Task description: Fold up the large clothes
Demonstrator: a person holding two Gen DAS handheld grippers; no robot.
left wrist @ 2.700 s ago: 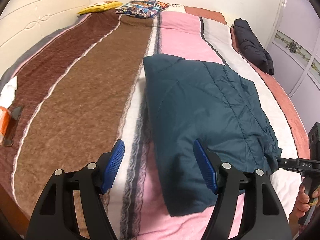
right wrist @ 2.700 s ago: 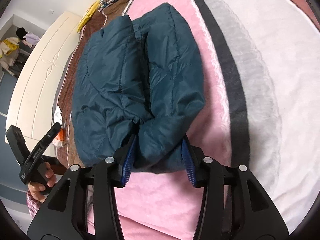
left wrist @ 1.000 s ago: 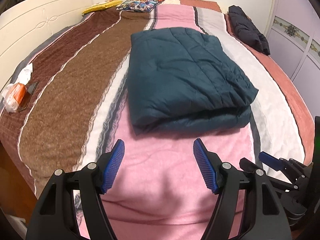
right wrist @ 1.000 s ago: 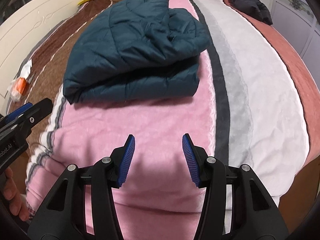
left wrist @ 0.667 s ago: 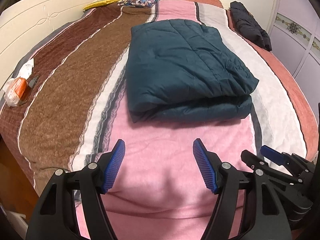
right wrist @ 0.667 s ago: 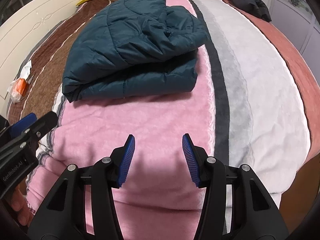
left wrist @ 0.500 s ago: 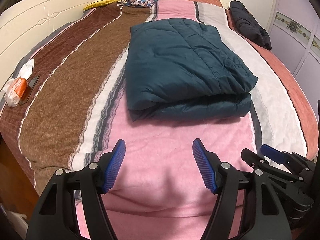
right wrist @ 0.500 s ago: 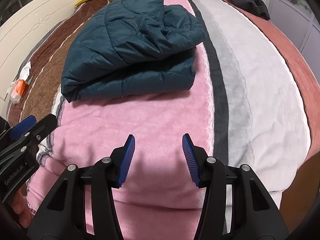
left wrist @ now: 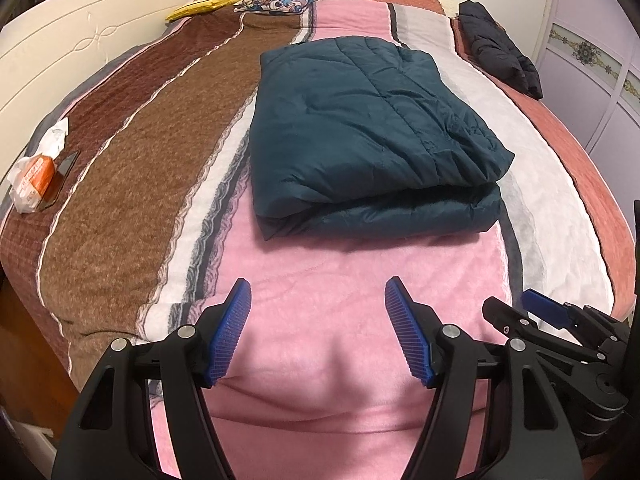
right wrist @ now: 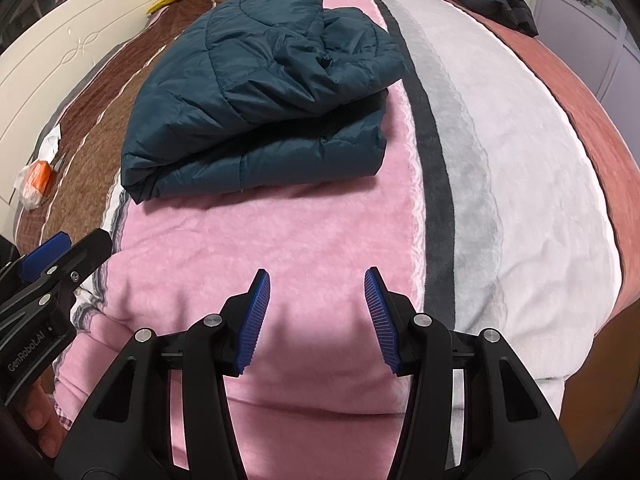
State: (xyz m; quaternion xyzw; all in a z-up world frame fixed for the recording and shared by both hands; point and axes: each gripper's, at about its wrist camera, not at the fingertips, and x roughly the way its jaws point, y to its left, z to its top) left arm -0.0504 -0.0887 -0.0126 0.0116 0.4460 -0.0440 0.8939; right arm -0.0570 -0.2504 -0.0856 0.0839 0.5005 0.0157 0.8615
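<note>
The teal quilted jacket (left wrist: 360,136) is lying folded into a thick rectangle on the bed (left wrist: 320,280), resting mostly on the pink stripe of the striped blanket (left wrist: 120,168). Its long axis is running from near to far along the stripes, with the doubled fold edge facing the near end. The left gripper (left wrist: 318,332) is hovering over bare pink blanket near that edge, its blue pads (left wrist: 230,336) standing wide apart with nothing between them. The right gripper (right wrist: 316,316) is hanging just beside it, jaws moderately parted and empty. A black garment (left wrist: 500,52) is lying at the far right.
</note>
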